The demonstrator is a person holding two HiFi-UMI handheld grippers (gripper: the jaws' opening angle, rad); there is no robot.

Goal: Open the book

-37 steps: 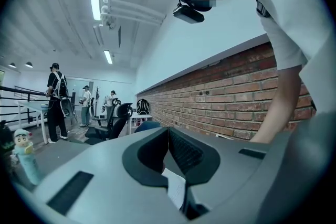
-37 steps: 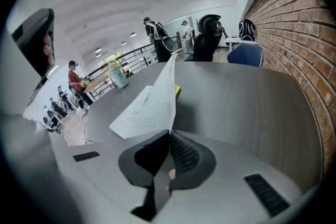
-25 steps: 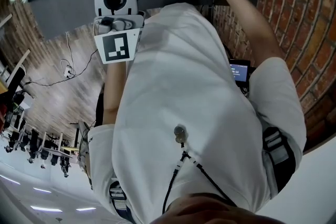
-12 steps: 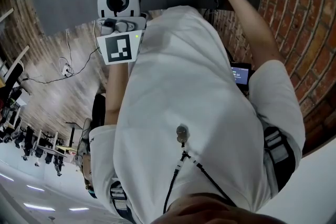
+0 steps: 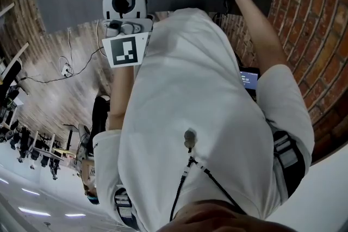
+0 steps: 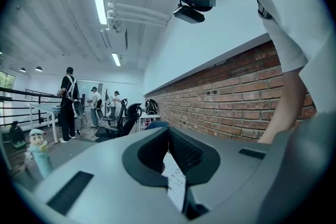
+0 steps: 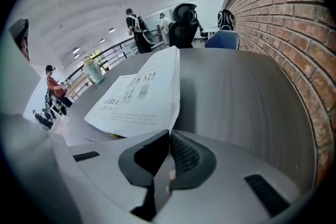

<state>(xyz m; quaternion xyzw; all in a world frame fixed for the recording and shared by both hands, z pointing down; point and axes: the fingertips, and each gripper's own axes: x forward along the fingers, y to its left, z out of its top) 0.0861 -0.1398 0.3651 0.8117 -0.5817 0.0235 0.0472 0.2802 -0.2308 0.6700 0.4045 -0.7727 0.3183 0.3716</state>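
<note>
— Between the pads of your left gripper point(image 6: 168, 132), what sits there?
— A printed page point(image 6: 176, 186); you clamp it. Your right gripper point(image 7: 169, 134) is clenched on nothing.
— And the book point(image 7: 139, 93)?
— Just beyond your right gripper, on the grey table point(image 7: 236, 86), its top leaf raised, the brick wall point(image 7: 283, 18) alongside.

Head view: steeply down, close over torso point(image 5: 201, 117). Gripper views: low across table point(image 7: 252, 92); head, right share book point(image 7: 139, 89).

Book point(image 7: 137, 93) on table point(image 7: 236, 97) — brick wall point(image 7: 294, 23) right, bottle point(image 7: 94, 72) far left
</note>
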